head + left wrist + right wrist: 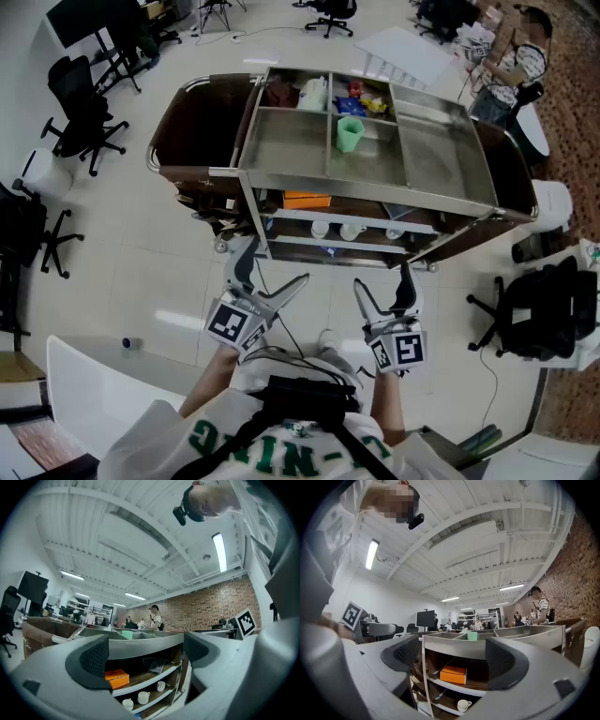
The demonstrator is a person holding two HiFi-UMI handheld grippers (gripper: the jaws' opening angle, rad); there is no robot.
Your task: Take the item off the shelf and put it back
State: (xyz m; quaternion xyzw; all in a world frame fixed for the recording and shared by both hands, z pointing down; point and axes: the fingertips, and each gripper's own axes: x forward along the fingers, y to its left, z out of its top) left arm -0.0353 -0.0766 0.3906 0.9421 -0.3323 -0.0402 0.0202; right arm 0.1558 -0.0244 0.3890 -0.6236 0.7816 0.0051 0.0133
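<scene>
An orange box lies on the upper shelf of a steel-topped cart. White cups stand on the shelf below it. In the top tray sits a green cup. My left gripper and right gripper hang side by side in front of the cart, a short way off, both open and empty. The left gripper view shows the orange box and cups between the open jaws of the left gripper. In the right gripper view the orange box lies between the open jaws of the right gripper.
Black office chairs stand on the floor to the left. A chair with a black bag is at the right, near a white stool. A person stands behind the cart's far right. A white table is at my lower left.
</scene>
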